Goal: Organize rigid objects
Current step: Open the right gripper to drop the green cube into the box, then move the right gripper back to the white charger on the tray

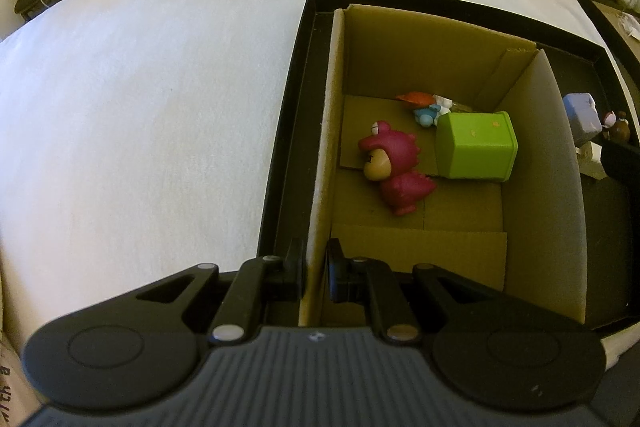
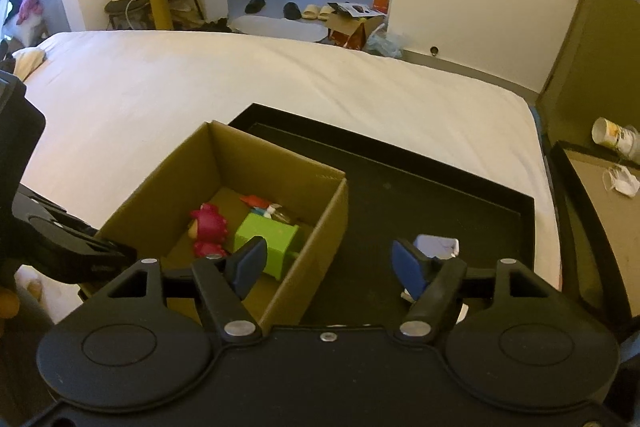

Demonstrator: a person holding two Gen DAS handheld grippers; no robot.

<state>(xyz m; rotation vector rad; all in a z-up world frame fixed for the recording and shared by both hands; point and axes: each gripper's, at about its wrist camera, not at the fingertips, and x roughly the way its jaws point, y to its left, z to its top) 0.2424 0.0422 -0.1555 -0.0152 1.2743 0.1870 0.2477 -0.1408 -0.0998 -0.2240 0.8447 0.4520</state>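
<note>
Cardboard forms the open box (image 1: 440,75) seen from the left wrist; it stands inside a shallow black tray (image 1: 292,99) laid on a white bed (image 1: 140,87). The left gripper (image 1: 316,275) has its fingers (image 1: 295,267) drawn close together, one on each side of the box's near left wall, clamped on that wall. On the box floor a pink dinosaur figure (image 1: 394,167) lies on its side, touching a green box-shaped toy (image 1: 476,147) tipped over beside it. Behind them, in the far corner, sits a small blue and orange figure (image 1: 426,107). Outside the box, on the tray to the right, a pale lilac block (image 1: 582,113) stands next to a small brown figure (image 1: 618,131).

From the right wrist, the right gripper (image 2: 330,267) has its blue-padded fingers (image 2: 248,265) spread wide apart, gripping nothing, above the near edge of the tray (image 2: 420,187). One finger hangs over the near right corner of the cardboard box (image 2: 280,163); the other sits just in front of the lilac block (image 2: 438,245). Inside the box, the pink dinosaur figure (image 2: 208,229) and the green toy (image 2: 276,239) are visible, with the blue and orange figure (image 2: 260,205) behind them. The left gripper (image 2: 100,251) appears at the box's left side. A paper cup (image 2: 614,137) lies tipped on a side surface to the right of the bed (image 2: 160,87).
</note>
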